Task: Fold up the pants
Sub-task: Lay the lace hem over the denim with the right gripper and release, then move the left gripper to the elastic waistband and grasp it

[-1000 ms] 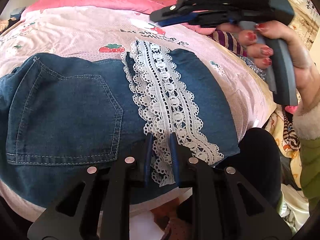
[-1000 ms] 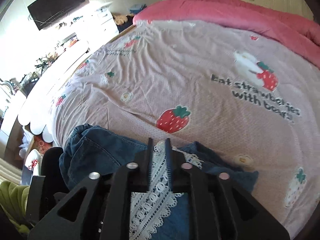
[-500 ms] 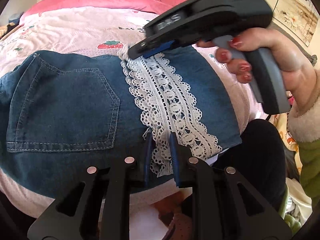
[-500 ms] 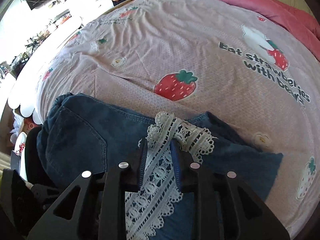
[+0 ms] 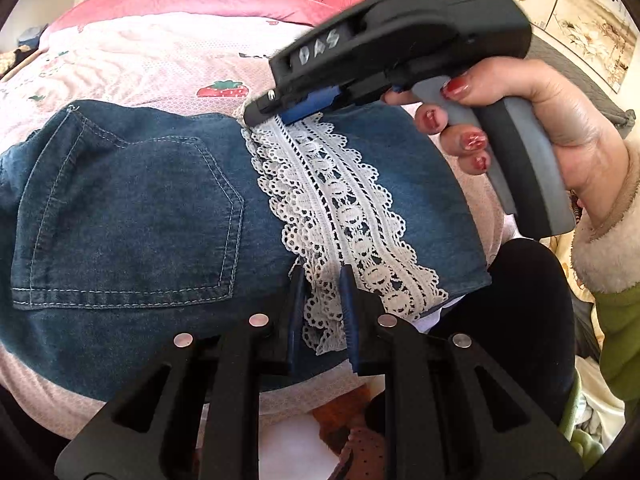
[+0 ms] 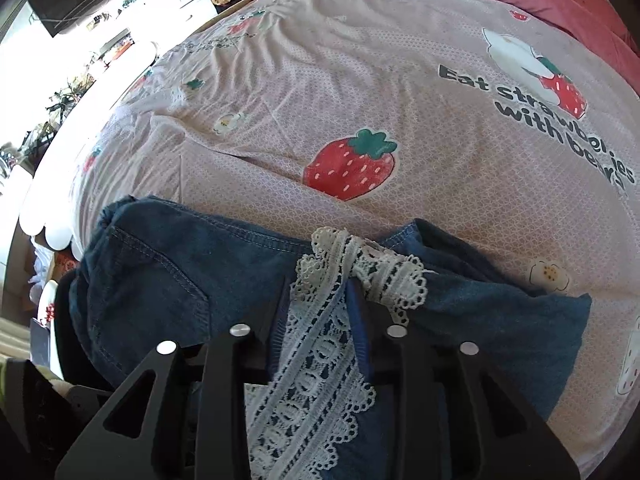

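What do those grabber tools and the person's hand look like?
Each gripper has black angular fingers with silver rivets and blue pads. The right gripper has a black body lettered DAS and a grey handle. The hand has red nails, a cream fleece cuff and a green sleeve.

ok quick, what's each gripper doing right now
left gripper: shut on the lace strip at its near end.
right gripper: shut on the lace strip's far end.

Beyond the pants (image 6: 168, 280) you have open bedsheet (image 6: 320, 92) far and left. On the right, your right gripper (image 5: 264, 114) and hand (image 5: 532, 112) hang just over the lace strip (image 5: 340, 208), blocking passage there.
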`<state>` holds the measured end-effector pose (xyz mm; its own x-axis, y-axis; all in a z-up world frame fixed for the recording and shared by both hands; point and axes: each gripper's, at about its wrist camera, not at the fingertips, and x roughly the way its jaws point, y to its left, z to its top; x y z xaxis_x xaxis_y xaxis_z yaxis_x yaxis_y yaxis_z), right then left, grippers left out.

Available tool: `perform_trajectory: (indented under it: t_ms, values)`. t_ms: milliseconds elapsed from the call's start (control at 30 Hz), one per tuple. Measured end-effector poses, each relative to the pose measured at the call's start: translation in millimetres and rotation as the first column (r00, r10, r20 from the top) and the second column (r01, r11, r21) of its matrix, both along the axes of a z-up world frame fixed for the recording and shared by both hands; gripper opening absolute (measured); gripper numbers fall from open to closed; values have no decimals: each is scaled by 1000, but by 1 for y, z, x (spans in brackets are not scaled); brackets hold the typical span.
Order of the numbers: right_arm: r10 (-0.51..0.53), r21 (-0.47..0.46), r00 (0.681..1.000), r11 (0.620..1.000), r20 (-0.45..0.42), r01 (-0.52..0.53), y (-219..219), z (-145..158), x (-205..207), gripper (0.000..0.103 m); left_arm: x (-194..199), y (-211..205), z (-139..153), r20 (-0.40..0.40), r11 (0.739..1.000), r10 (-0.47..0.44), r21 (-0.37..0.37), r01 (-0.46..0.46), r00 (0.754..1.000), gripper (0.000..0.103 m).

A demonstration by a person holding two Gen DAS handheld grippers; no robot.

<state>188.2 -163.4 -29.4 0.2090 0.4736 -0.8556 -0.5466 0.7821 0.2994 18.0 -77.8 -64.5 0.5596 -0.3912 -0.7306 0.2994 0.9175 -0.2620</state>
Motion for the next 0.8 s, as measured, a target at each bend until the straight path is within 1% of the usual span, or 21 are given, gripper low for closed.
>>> perform_trajectory:
  t_ms: [67, 167, 200, 233, 300, 333, 400, 467, 533, 600, 633, 733, 800]
  values:
    - [-5, 16, 1000, 1000, 22, 5, -1, 12, -4, 44, -1, 3, 2, 7, 1000, 1, -3, -1, 1000, 13]
    - [-11, 22, 997, 1000, 81, 10, -1, 32, -10, 51, -4, 6, 10, 24, 1000, 9, -11, -8, 1000, 13]
    - [-13, 29, 996, 1000, 91, 11, -2, 36, -11, 56, -5, 7, 13, 30, 1000, 13, -16, -12, 999, 14]
    - [-16, 37, 995, 999, 94, 12, -2, 40, -12, 57, -5, 9, 15, 30, 1000, 14, -24, -13, 999, 16]
    - [-21, 49, 995, 999, 103, 16, -3, 49, -15, 61, -9, 15, 25, 47, 999, 29, -31, -27, 998, 26]
    - [-24, 55, 993, 998, 117, 18, -3, 54, -16, 63, -11, 18, 30, 64, 999, 41, -32, -39, 997, 28]
    - [-36, 69, 988, 997, 148, 26, -4, 63, -19, 74, -14, 24, 39, 90, 998, 62, -30, -59, 994, 35]
    - [-40, 90, 989, 996, 142, 28, -5, 69, -20, 76, -14, 33, 50, 100, 996, 87, -38, -84, 991, 39]
    - [-41, 93, 986, 995, 162, 26, -4, 76, -21, 78, -17, 43, 59, 122, 993, 120, -26, -117, 985, 46]
    - [-41, 94, 980, 995, 195, 23, -2, 83, -24, 86, -19, 51, 65, 136, 989, 148, -18, -146, 980, 54]
    - [-43, 96, 980, 995, 196, 24, -1, 85, -24, 86, -20, 56, 67, 135, 987, 158, -20, -157, 978, 56]
    - [-37, 98, 979, 995, 200, 18, 3, 89, -25, 87, -24, 68, 74, 142, 980, 200, -7, -201, 970, 65]
    - [-35, 99, 975, 995, 218, 14, 6, 91, -29, 91, -29, 74, 78, 160, 975, 220, 4, -224, 962, 75]
